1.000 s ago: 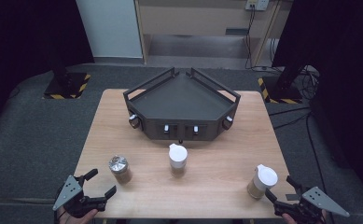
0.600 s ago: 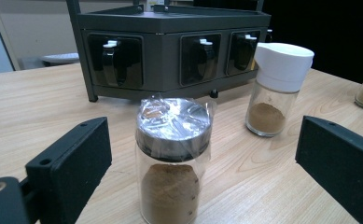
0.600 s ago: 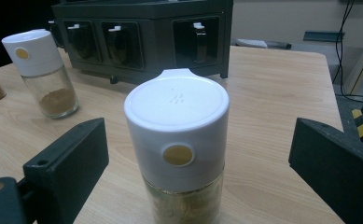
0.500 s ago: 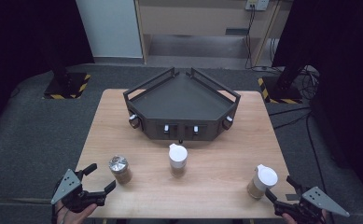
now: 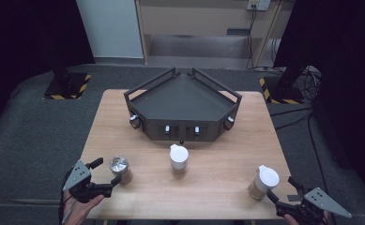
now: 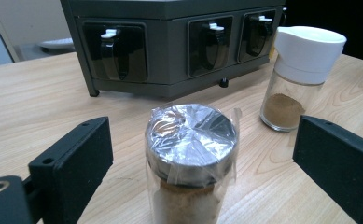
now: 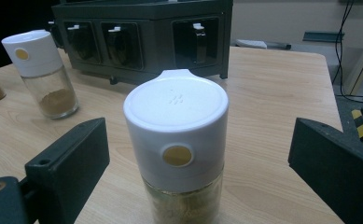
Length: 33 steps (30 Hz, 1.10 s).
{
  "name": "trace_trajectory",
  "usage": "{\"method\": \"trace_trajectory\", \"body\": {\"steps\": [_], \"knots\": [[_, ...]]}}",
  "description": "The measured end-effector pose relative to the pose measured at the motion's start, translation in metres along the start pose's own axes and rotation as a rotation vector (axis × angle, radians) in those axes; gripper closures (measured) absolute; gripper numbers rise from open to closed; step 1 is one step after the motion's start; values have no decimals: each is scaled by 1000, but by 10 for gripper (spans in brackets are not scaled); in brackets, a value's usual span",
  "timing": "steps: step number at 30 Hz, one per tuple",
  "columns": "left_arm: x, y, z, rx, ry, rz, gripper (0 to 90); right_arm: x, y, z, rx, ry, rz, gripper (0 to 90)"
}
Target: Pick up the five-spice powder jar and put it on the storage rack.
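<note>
Left gripper (image 5: 106, 172) is down at the near left corner of the desk (image 5: 217, 187), jaws spread wide on either side of the foil-capped spice jar (image 5: 120, 169). They've just been closing a bit, but in the left gripper view there's clear desk between each pad and the jar (image 6: 191, 158), so nothing is gripped.

Right gripper (image 5: 279, 191) sits at the near right corner, also wide open, with the white-lidded spice jar (image 5: 263, 182) standing upright between its jaws, not touched. In the right gripper view that jar (image 7: 177, 144) has a yellow dot on its lid.

A second white-lidded jar (image 5: 178, 161) stands mid-desk near the front edge, roughly between the other two. Behind it, toward the far edge, is the dark angular rack (image 5: 185, 105) with small latches along its front face.
</note>
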State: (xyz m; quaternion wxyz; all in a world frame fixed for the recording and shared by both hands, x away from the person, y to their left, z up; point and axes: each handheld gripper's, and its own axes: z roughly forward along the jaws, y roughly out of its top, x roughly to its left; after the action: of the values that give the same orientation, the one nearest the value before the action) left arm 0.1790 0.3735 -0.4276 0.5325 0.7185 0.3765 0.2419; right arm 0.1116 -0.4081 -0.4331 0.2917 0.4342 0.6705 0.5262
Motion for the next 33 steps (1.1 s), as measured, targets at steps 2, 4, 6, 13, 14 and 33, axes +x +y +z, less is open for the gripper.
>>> {"method": "trace_trajectory", "body": {"steps": [2,4,6,13,14,33], "knots": [[2,1,5,12,0,3,50,0,0,0,0,0,0,51],[5,0,9,17,-8,-14,55,0,0,0,-1,-1,1,51],[6,0,13,28,-2,-11,66,0,0,0,-1,-2,1,52],[9,-3,25,44,-14,-20,103,-1,-1,0,-3,-2,7,54],[9,-3,27,46,-18,-17,103,-1,-1,0,-3,-2,7,54],[6,-2,40,45,-2,26,334,-2,-1,-1,-6,-2,12,58]]}}
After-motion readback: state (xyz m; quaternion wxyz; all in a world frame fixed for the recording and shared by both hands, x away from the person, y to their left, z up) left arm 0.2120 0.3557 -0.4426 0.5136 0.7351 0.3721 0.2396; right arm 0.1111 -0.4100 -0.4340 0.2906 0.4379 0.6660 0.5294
